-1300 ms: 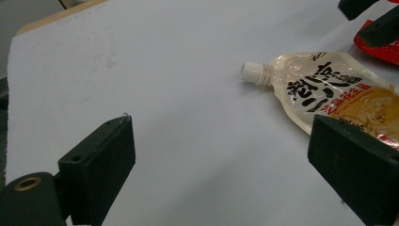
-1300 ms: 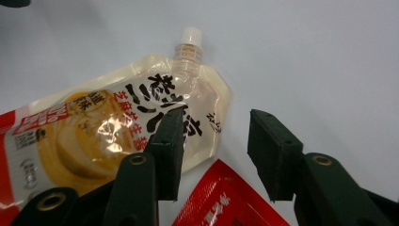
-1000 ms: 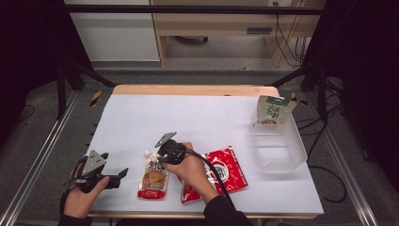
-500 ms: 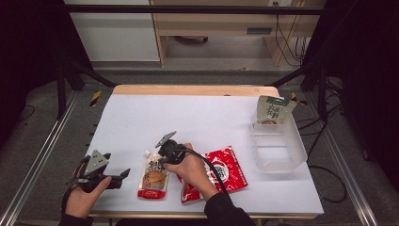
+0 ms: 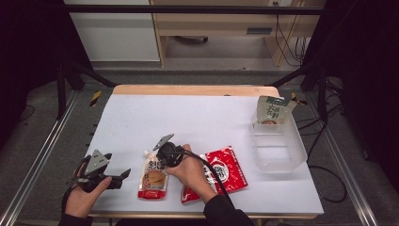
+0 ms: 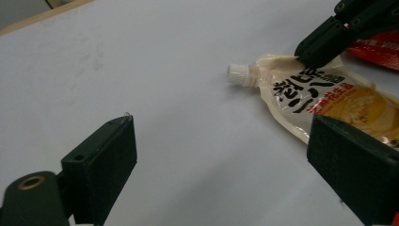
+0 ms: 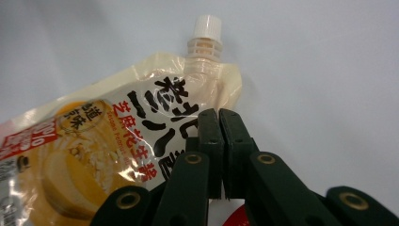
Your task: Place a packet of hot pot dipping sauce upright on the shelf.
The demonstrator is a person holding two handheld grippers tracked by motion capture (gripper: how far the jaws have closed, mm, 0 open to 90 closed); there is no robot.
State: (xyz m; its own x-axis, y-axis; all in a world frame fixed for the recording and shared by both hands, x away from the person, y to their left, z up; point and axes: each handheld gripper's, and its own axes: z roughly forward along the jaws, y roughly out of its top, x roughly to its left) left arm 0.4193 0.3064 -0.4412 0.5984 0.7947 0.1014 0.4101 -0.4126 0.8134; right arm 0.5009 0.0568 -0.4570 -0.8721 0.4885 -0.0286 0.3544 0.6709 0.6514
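A cream spouted sauce pouch [image 5: 153,176] [image 6: 329,99] [image 7: 117,141] lies flat near the table's front edge, its white cap pointing away from me. My right gripper [image 5: 160,160] [image 7: 219,113] [image 6: 306,52] has just been closing. Its jaws now stand pressed together on the pouch's thin shoulder edge right beside the spout. To the pouch's left my left gripper [image 5: 123,177] [image 6: 221,122] hovers low over the bare table, open wide and holding nothing. A red sachet [image 5: 226,172] [image 6: 376,44] lies under my right forearm, right of the cream pouch.
A clear plastic bin [image 5: 277,155] stands at the right side of the white table [image 5: 188,117], with a green-and-white pouch [image 5: 272,110] leaning upright at its far end. A wooden strip borders the table's far edge.
The right hand has shifted slightly onto the cream pouch's top edge. The left hand has stayed in place.
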